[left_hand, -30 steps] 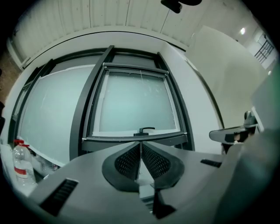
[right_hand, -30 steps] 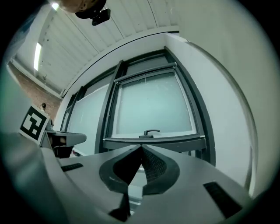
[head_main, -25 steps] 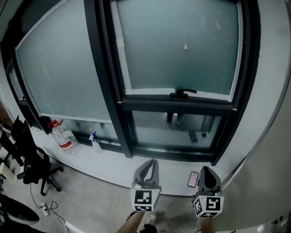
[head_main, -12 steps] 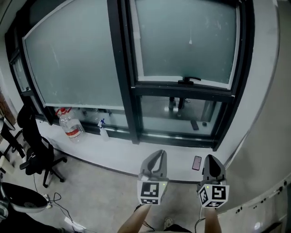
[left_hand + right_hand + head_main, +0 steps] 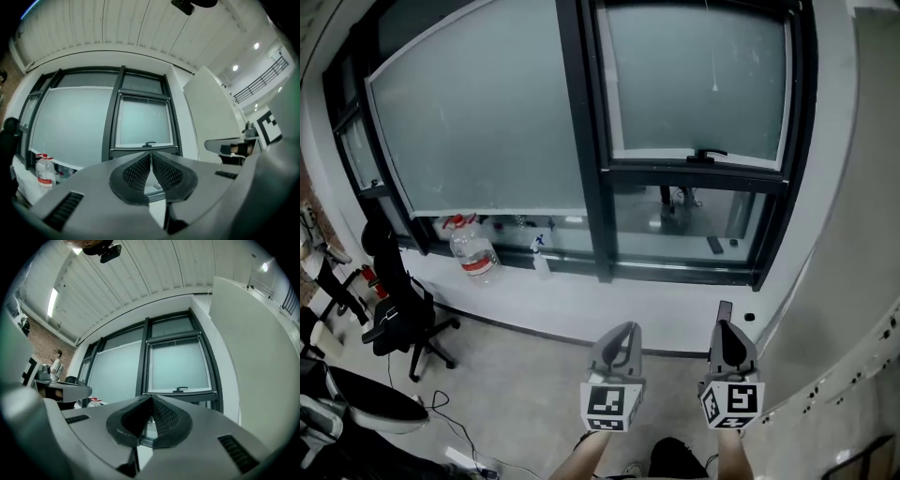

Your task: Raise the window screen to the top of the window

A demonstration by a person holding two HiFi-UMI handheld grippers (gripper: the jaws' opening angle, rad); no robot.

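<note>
Left grey two-jaw gripper (image 5: 622,330) is closed at the tips and empty; the right gripper (image 5: 724,326) is the same. Both have drawn back from the white sill (image 5: 581,305) over the last second. The frosted pale window screen (image 5: 698,84) fills the right-hand frame down to its black handle (image 5: 707,154), so it is out of reach and raising cannot yet start.

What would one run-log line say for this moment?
left gripper: shut, empty | right gripper: shut, empty | window screen: not yet raised, no gripper on it | handle: untouched
</note>
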